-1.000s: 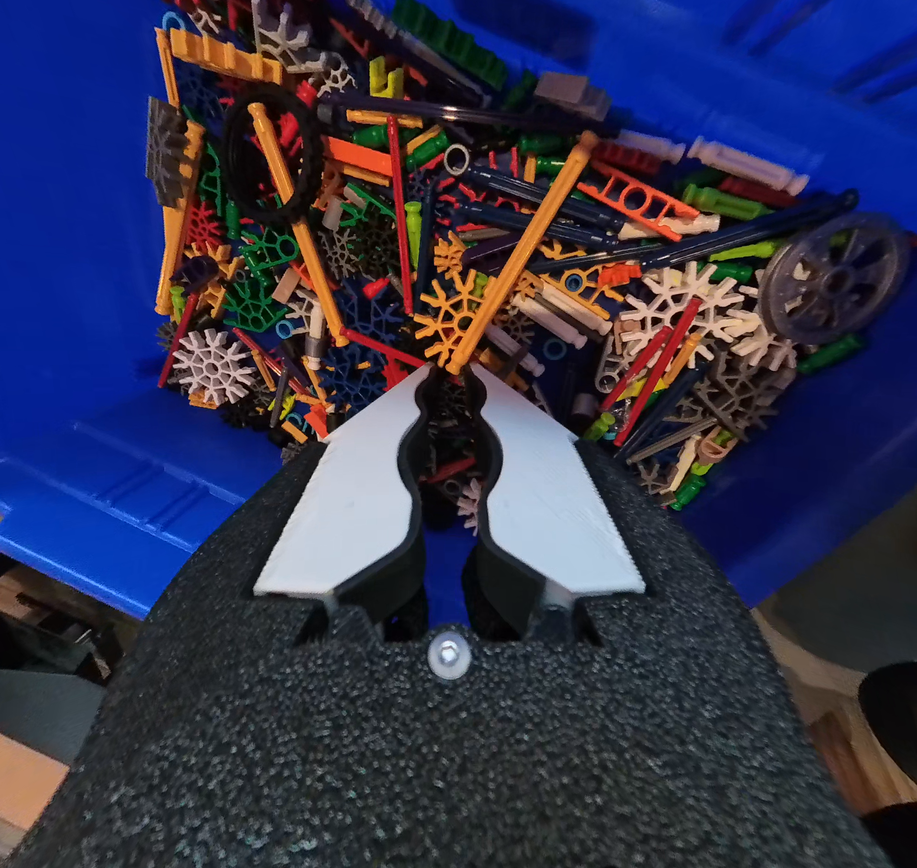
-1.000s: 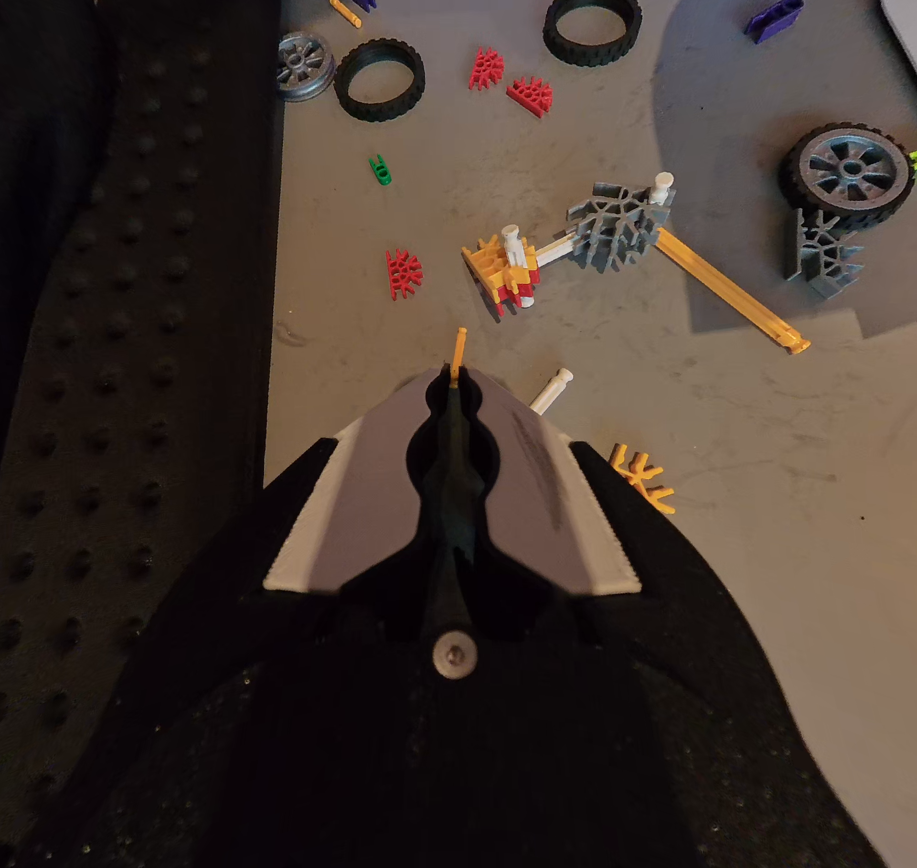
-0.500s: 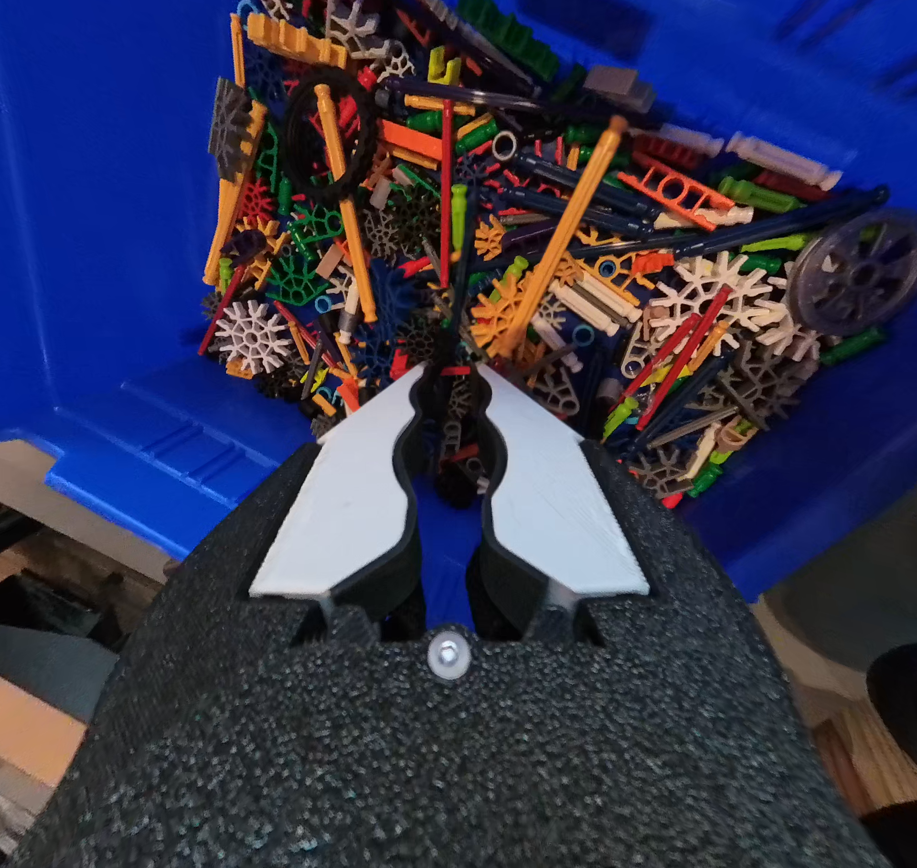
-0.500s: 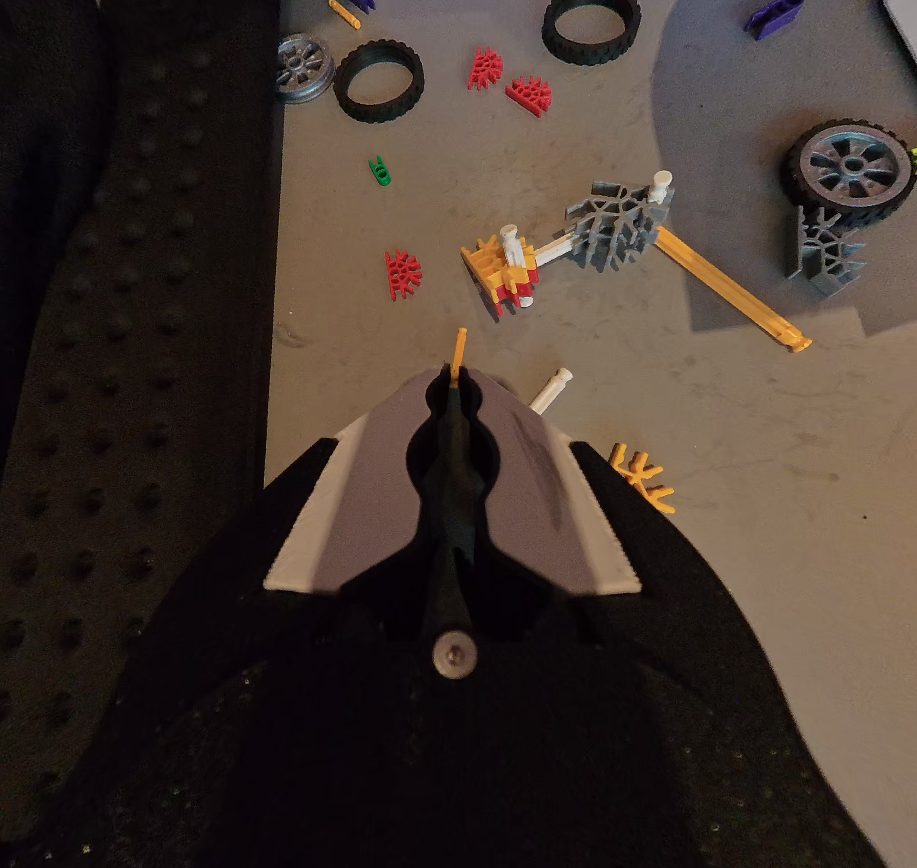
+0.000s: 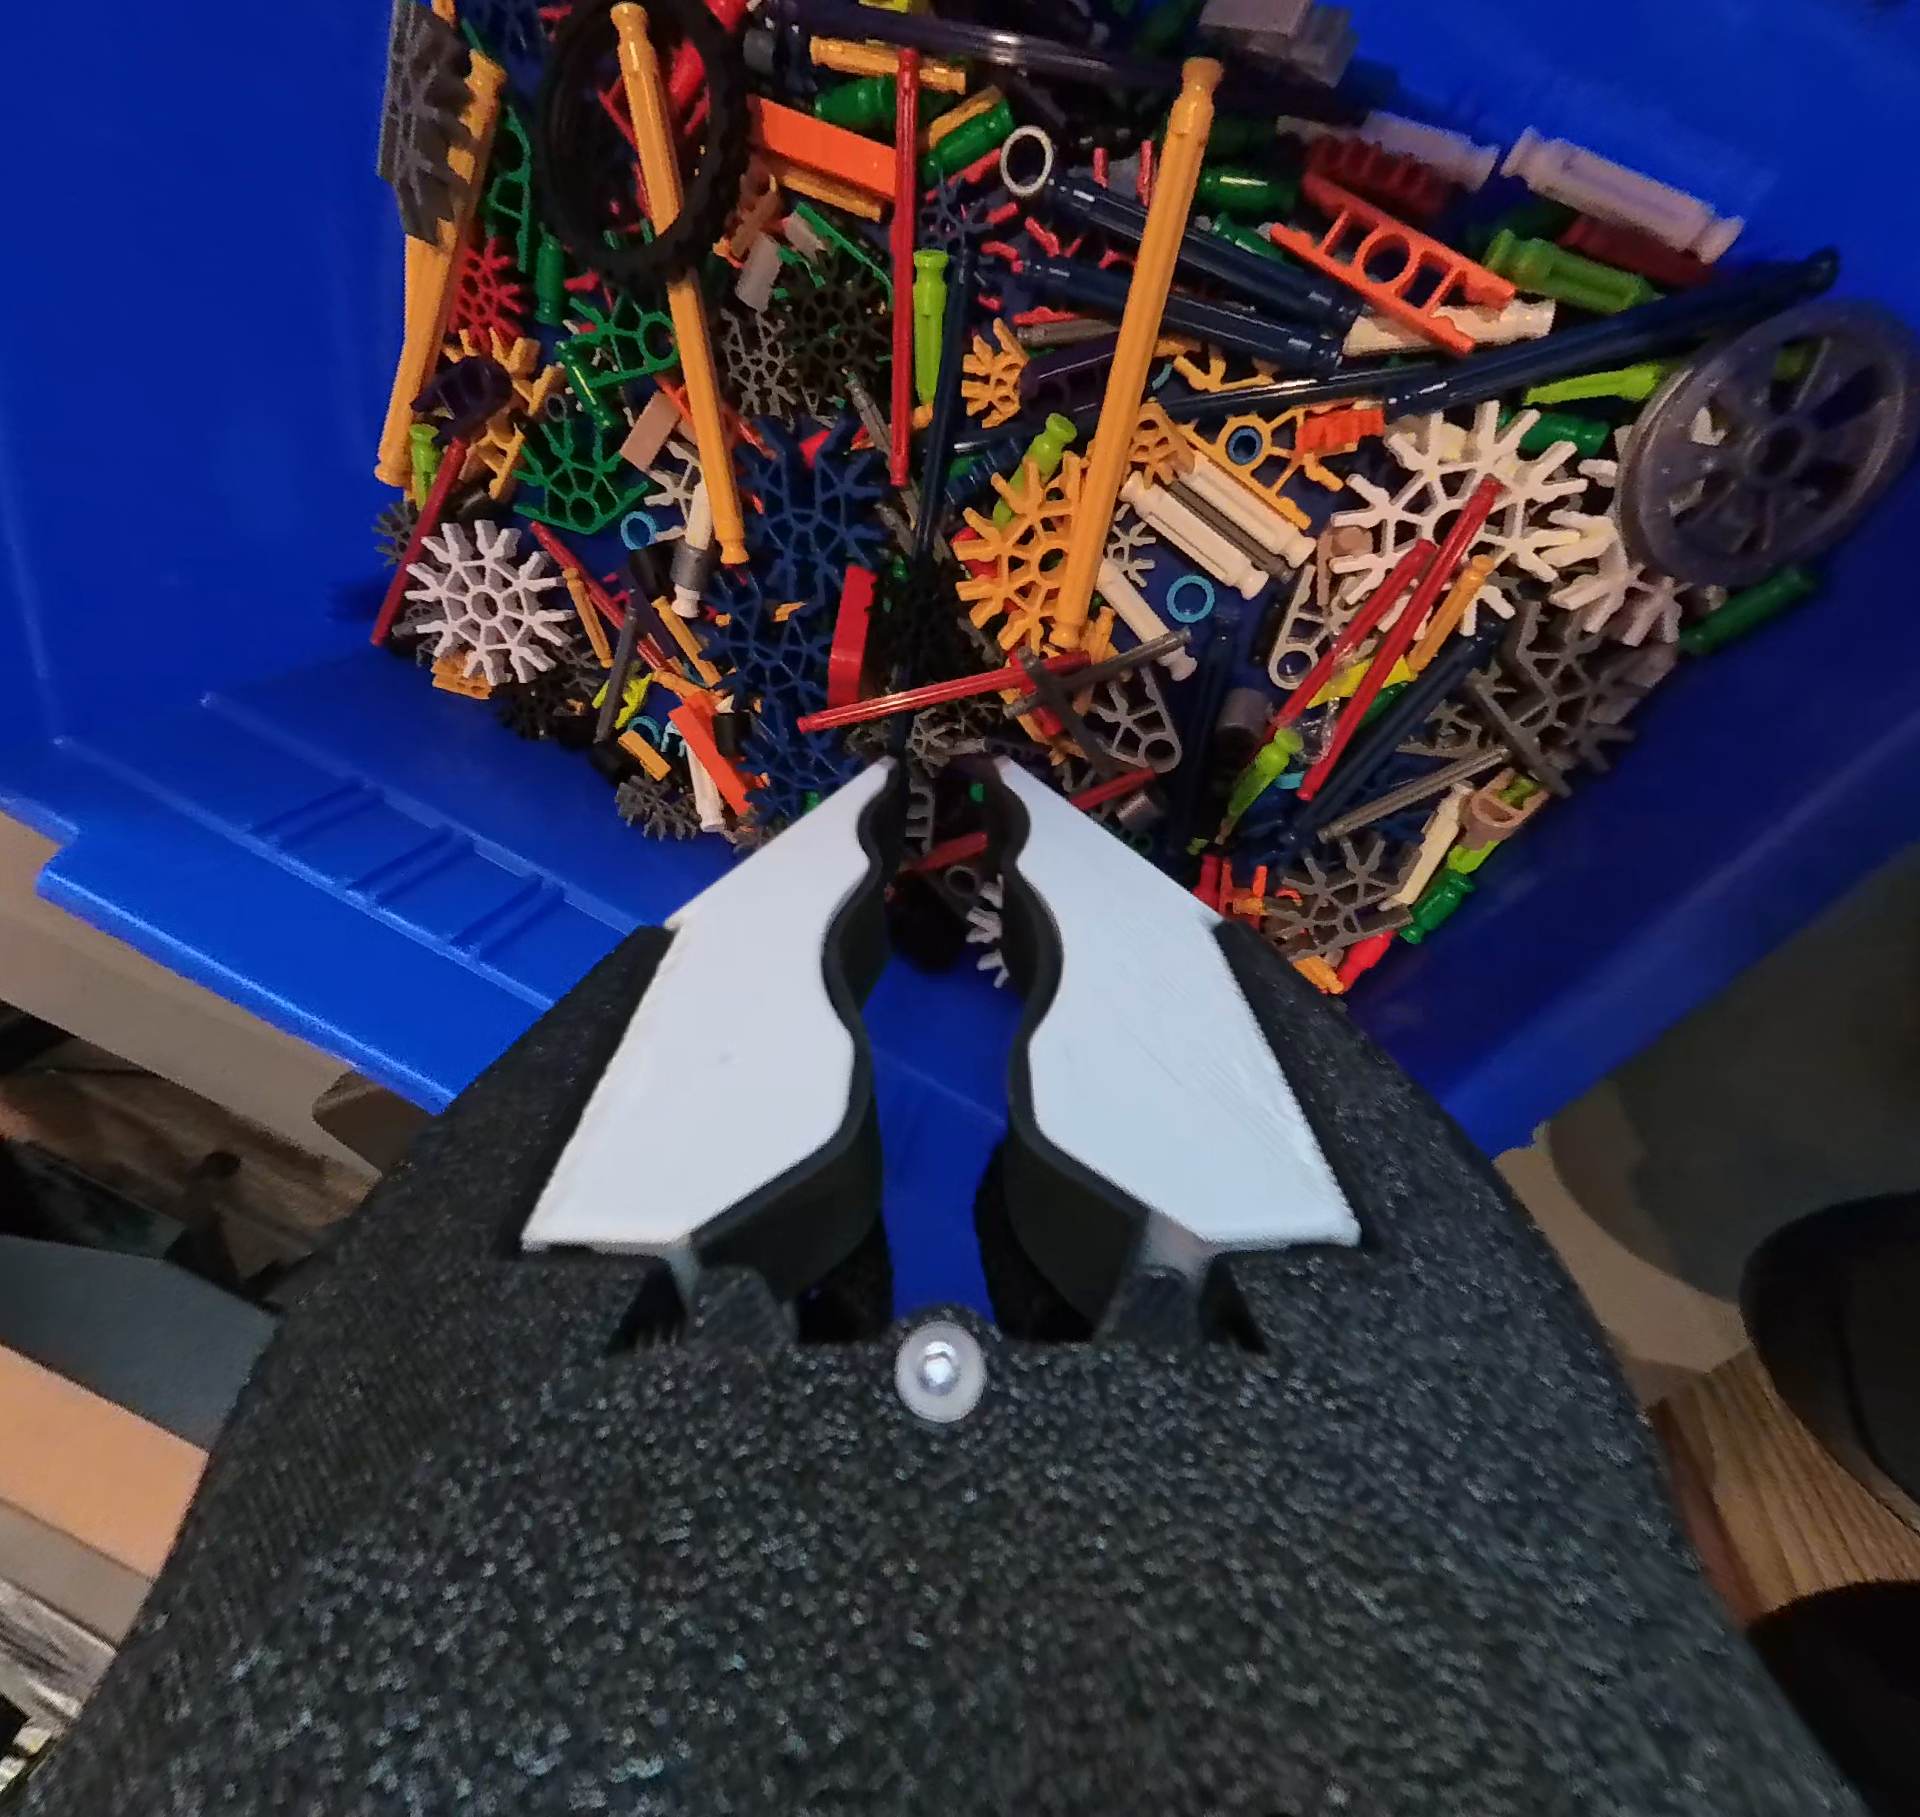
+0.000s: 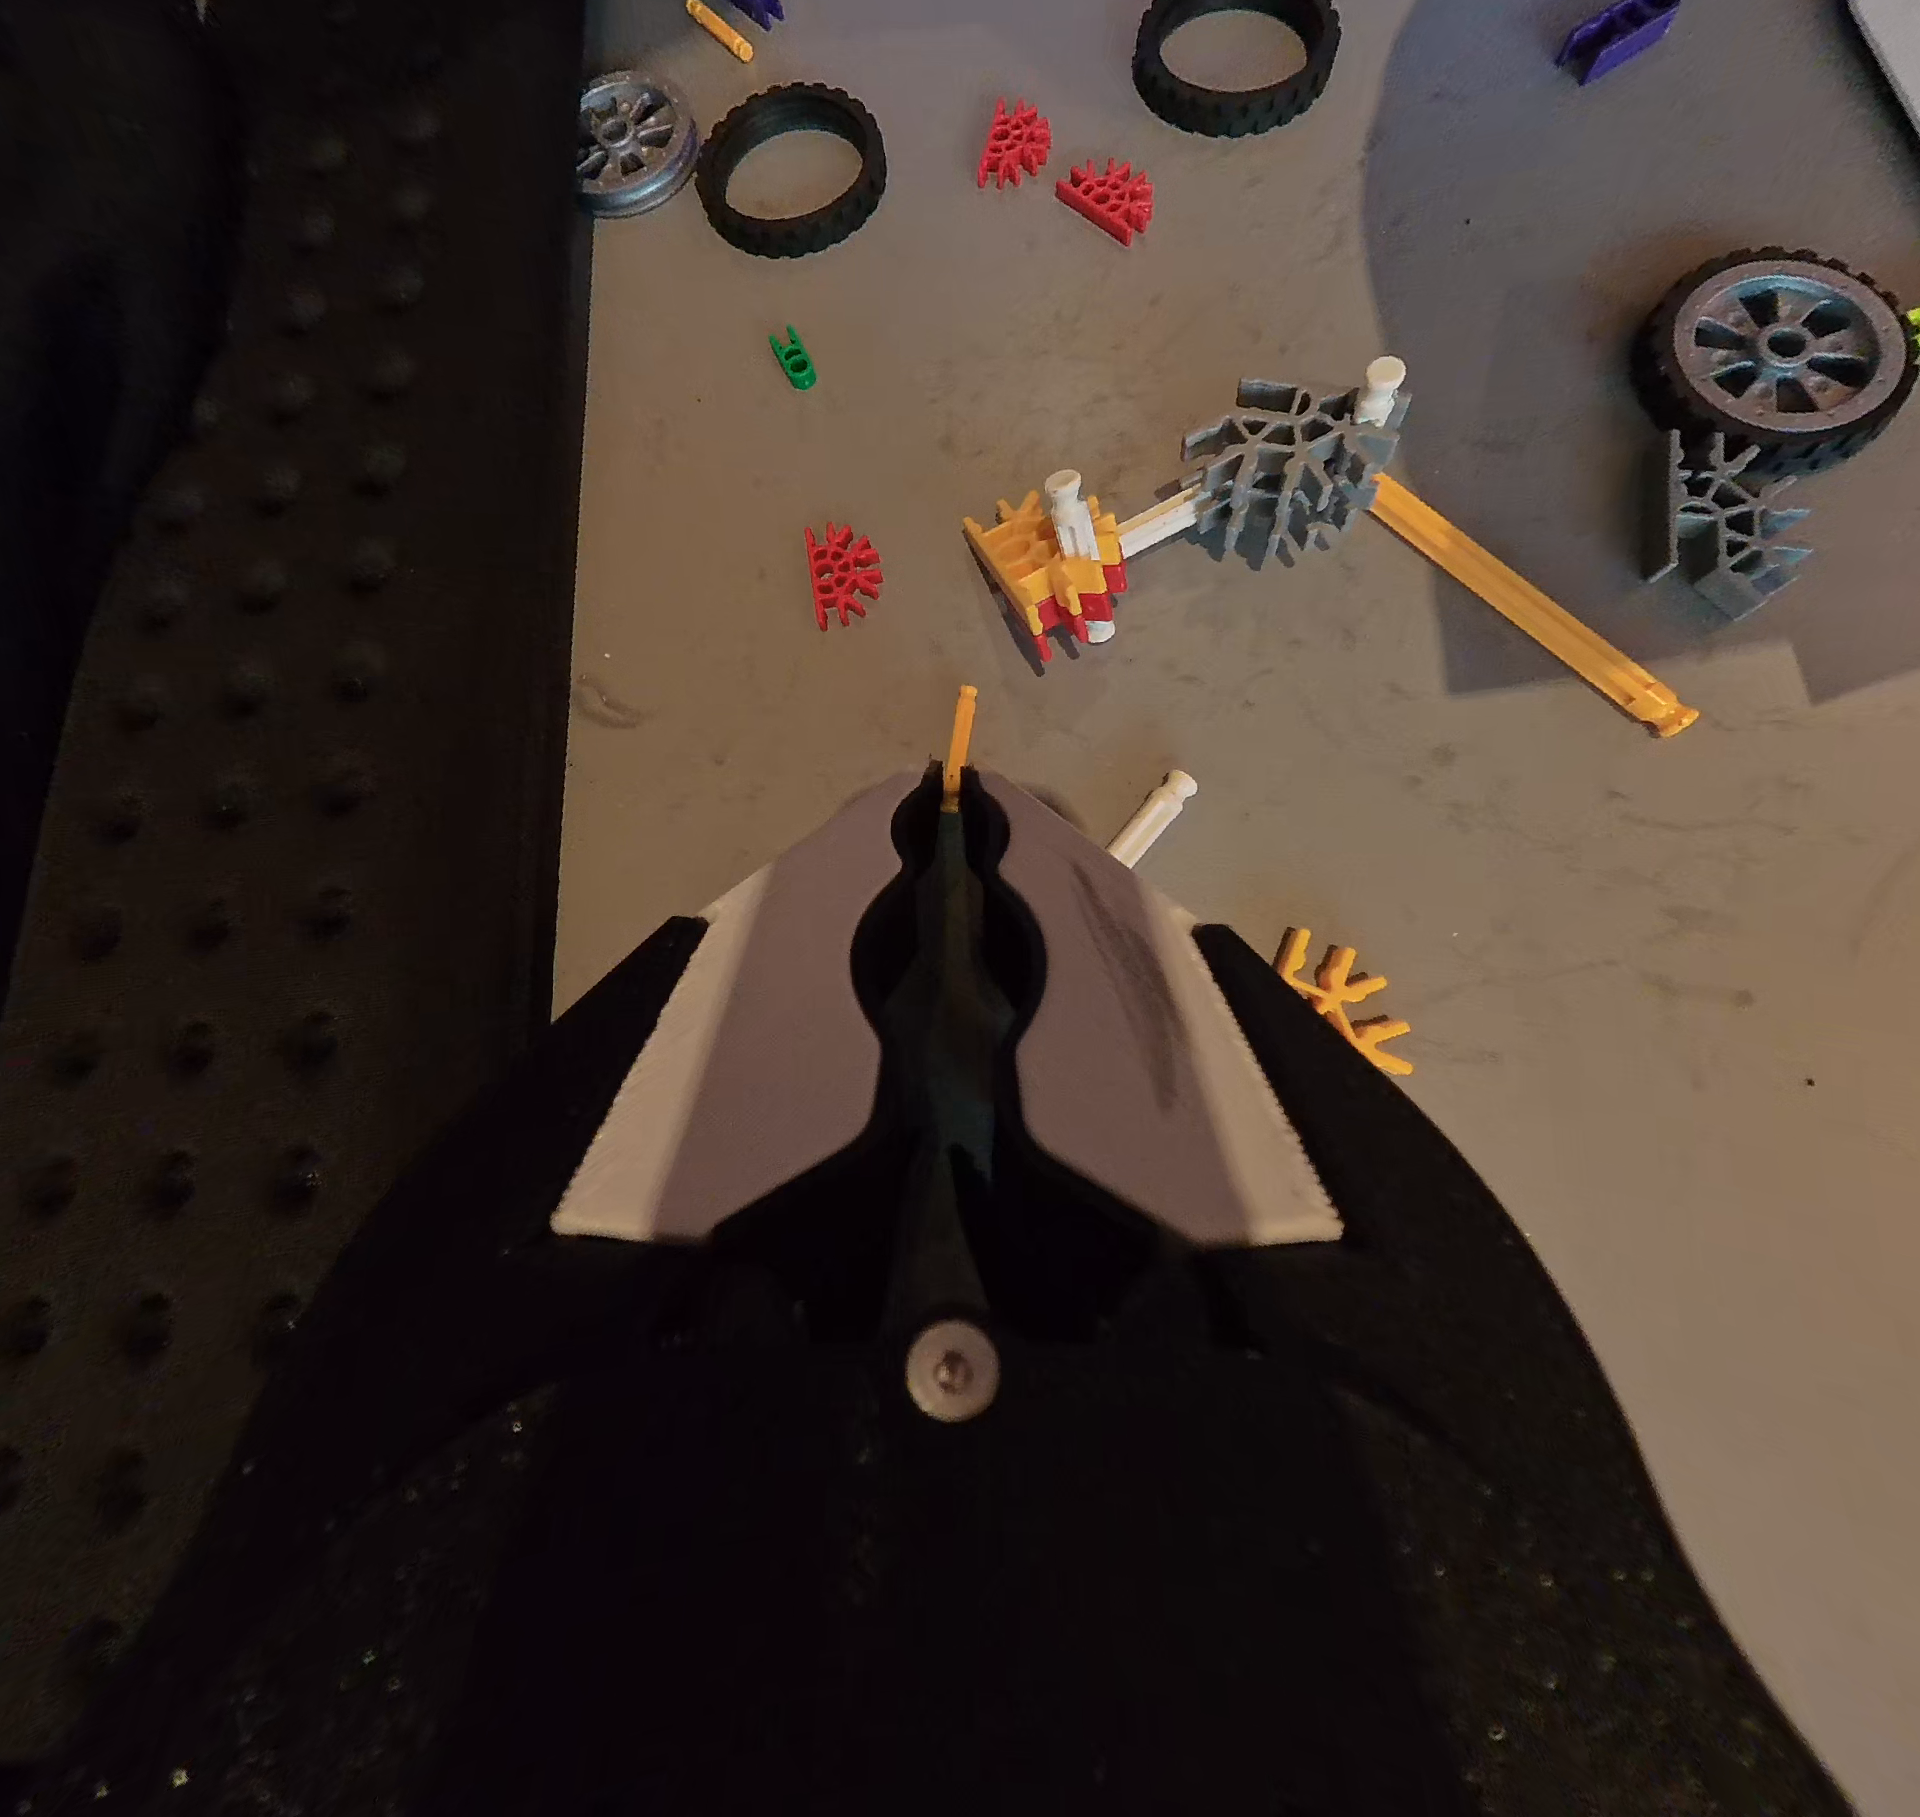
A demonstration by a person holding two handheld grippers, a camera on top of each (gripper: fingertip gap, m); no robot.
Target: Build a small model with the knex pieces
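At the left edge of the left wrist view rises the smooth wall of a deep blue plastic bin, and filling its middle and upper part is a tangled heap of plastic construction-toy rods and snowflake-shaped connectors in many colours. The left gripper sits at lower centre with its white fingers a narrow gap apart and nothing between them, its tips just above the near edge of the heap, near a thin red rod; a long orange rod slants up beyond it. A second ago that orange rod's end lay right at the tips; now the gripper has drawn back and the heap sits higher in the frame. In the right wrist view, a black studded mat fills the left, the right gripper at centre is clamped on a short orange rod, unmoved since before, over a grey tabletop scattered with loose pieces.
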